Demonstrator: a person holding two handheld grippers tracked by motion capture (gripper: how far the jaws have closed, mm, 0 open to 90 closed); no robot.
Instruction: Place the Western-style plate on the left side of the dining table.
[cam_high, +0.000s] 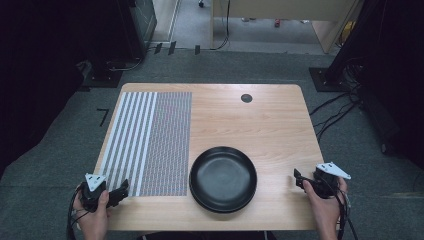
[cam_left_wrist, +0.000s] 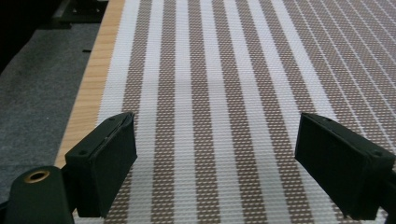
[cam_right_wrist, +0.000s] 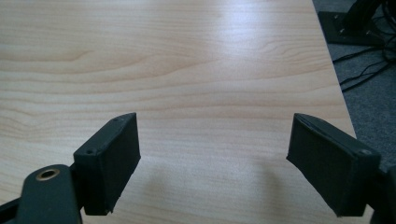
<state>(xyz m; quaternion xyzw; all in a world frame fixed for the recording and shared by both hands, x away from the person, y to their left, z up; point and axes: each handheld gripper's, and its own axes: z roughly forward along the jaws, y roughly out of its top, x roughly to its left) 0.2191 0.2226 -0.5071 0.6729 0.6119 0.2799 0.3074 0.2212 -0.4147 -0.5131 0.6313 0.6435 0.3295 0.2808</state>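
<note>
A black round plate (cam_high: 223, 178) lies on the wooden table (cam_high: 260, 125) near its front edge. To its left a woven placemat (cam_high: 150, 142) with brown and white stripes covers the table's left part. My left gripper (cam_high: 120, 190) hovers over the mat's near left corner, and its jaws stand wide open above the striped weave (cam_left_wrist: 215, 93) with nothing between them. My right gripper (cam_high: 300, 181) is at the table's front right, to the right of the plate. It is open over bare wood (cam_right_wrist: 205, 84), holding nothing.
A small dark round grommet (cam_high: 246, 98) sits in the tabletop at the back. Grey carpet (cam_high: 375, 165) surrounds the table, with cables (cam_high: 335, 112) and dark stands to the right. The table's right edge (cam_right_wrist: 334, 70) runs close to the right gripper.
</note>
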